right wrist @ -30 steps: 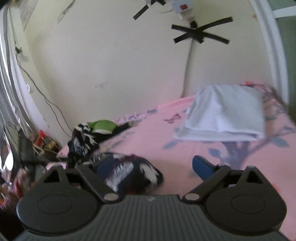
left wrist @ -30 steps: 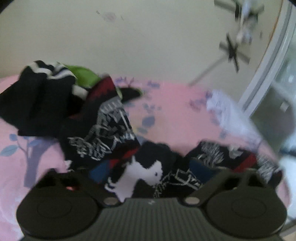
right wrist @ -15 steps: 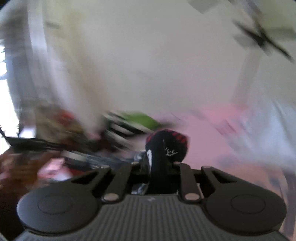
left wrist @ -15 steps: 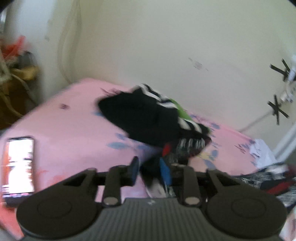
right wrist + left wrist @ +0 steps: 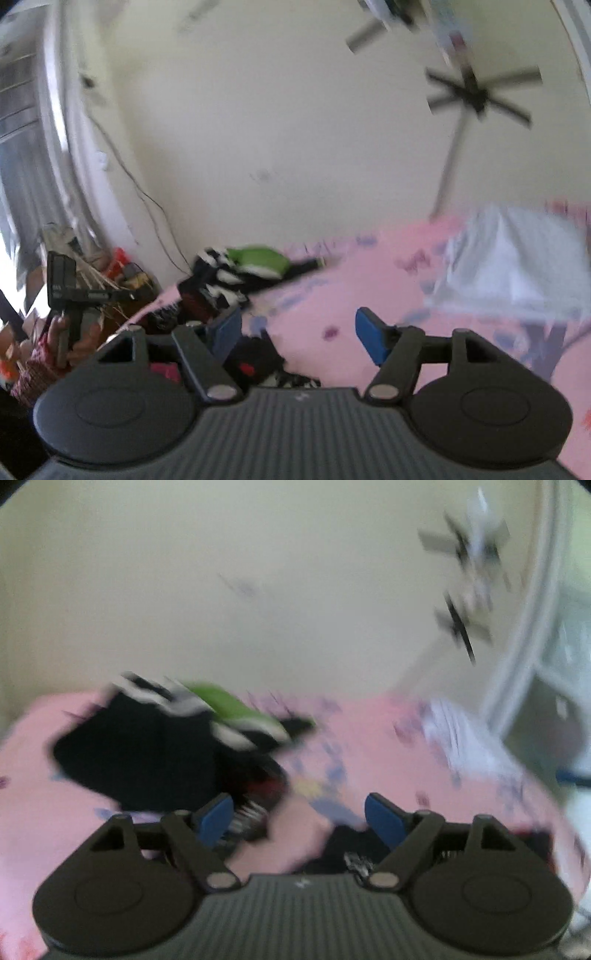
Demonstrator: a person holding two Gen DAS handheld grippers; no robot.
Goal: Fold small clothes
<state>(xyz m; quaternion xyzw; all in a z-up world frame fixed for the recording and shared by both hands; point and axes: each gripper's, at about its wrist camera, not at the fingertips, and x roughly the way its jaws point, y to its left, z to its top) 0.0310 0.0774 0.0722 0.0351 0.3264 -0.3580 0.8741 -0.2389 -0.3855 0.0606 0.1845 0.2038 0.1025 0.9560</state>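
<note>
- Half a second before, each pair of tongs was nearly closed on dark cloth; now the left tongs (image 5: pixel 298 818) were opening, with only pink sheet and a dark patterned garment (image 5: pixel 349 845) low beneath the gap; the blue pads pressed on nothing.
- The right tongs (image 5: pixel 298 336) were opening too; between the blue fingers (image 5: pixel 371 339) lay bare bed (image 5: pixel 369 288), and a dark piece with red marks (image 5: pixel 255 363) lay low by the left finger, not pinched.
- My judgement: the dark small piece was just let go; a release like this fits the end of one fold or a regrip, so the task seemed still in its early or middle part; whether the piece lay folded flat I could not tell, because both views were blurred by motion.
- The pile of unfolded clothes (image 5: pixel 155 746), black with white stripes and a green piece (image 5: pixel 229 705) on top, stayed at the far edge of the bed next to the wall; it looked untouched, so more items wait.
- The left view alone showed the pile large and near, just beyond the left finger; the white folded cloth (image 5: pixel 469 734) was small, toward the far right corner of the bed.
- The right view alone showed this white cloth (image 5: pixel 517 266) broad on the right side of the bed, and the clutter beyond the left edge; there a person's hand (image 5: pixel 70 332) held a dark device (image 5: pixel 62 280).
</note>
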